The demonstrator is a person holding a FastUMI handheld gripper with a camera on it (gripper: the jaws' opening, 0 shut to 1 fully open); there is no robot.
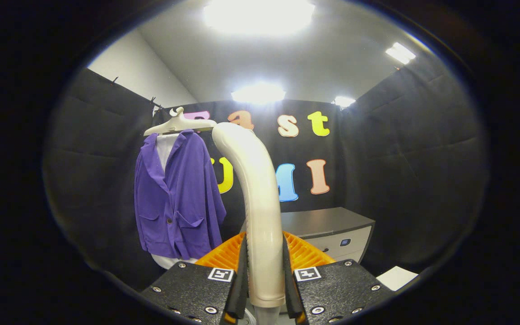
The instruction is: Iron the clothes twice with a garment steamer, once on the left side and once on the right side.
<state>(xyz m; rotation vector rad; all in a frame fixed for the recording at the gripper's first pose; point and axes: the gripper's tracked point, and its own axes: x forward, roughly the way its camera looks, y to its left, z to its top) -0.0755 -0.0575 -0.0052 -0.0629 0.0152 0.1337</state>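
Between the fingers: the pale handle of the garment steamer [260,194] is clamped from both sides by the gripper [264,275]; both fingers are pressed against its lower part
Steamer: it is held upright; it rises from the fingers and bends at the top toward the jacket
Jacket: a purple jacket [176,198] is hung on a white hanger [178,124] against the black wall, beyond the fingers and to their left; it is well apart from the steamer; a white garment is seen underneath, at the collar and below the hem
Steamer head: whether it is touching the hanger cannot be told; the two overlap in the view
Cabinet: a grey cabinet [327,225] is set behind the steamer, to the right
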